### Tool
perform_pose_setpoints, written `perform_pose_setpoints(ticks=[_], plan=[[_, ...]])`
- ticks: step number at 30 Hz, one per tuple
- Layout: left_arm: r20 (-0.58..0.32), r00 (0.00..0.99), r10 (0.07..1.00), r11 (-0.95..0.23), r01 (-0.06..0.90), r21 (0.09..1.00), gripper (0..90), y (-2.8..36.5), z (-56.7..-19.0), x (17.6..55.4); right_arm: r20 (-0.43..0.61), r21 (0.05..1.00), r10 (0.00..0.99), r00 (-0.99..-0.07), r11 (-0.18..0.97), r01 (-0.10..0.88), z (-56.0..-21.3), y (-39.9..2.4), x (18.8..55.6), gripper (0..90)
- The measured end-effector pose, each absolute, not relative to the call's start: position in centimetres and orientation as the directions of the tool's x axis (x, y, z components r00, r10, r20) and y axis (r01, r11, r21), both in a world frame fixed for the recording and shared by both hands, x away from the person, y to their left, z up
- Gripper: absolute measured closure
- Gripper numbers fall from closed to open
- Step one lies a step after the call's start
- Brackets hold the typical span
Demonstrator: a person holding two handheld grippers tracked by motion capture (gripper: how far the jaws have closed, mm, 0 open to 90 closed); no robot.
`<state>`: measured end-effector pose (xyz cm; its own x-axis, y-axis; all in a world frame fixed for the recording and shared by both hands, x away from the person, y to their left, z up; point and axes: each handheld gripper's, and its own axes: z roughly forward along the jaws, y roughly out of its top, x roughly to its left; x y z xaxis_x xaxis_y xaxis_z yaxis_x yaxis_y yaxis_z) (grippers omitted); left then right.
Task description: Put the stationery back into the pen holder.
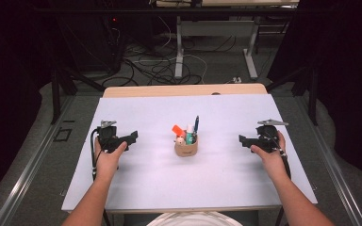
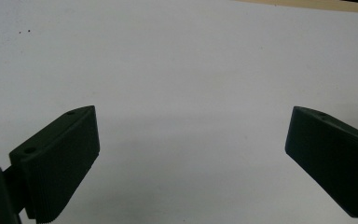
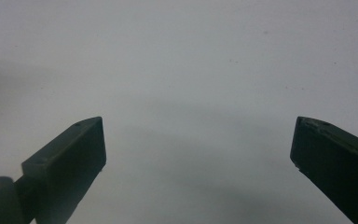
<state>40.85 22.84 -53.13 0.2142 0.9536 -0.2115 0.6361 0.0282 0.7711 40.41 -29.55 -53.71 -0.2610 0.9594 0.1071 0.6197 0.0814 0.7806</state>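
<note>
A small brown cup (image 1: 186, 148) stands at the middle of the white table top (image 1: 151, 179), holding a blue pen (image 1: 196, 124), an orange item (image 1: 177, 129) and a couple of other small things. My left gripper (image 1: 133, 137) rests on the table well to the cup's left, in a person's hand. Its jaws stand wide apart in the left gripper view, left gripper (image 2: 191, 135), with bare white surface between them. My right gripper (image 1: 241, 139) lies on the table to the cup's right, its jaws likewise spread, right gripper (image 3: 198, 140), with nothing between them.
The wooden back edge of the table (image 1: 184, 90) shows beyond the white top. Behind it are desk legs (image 1: 179, 52) and tangled cables (image 1: 155, 66) on the floor. Dark stand legs (image 1: 56, 94) flank the table.
</note>
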Motion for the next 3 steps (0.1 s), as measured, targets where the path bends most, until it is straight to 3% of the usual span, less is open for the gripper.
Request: perform_pose_setpoints(ticks=[3], plan=[[-0.208,0.219,0.953,0.023,0.634,0.773,0.7,22.87,-53.20,40.89,0.122,0.777,0.960,-0.252,0.066,0.626,-53.68,-29.56,40.40,2.7]])
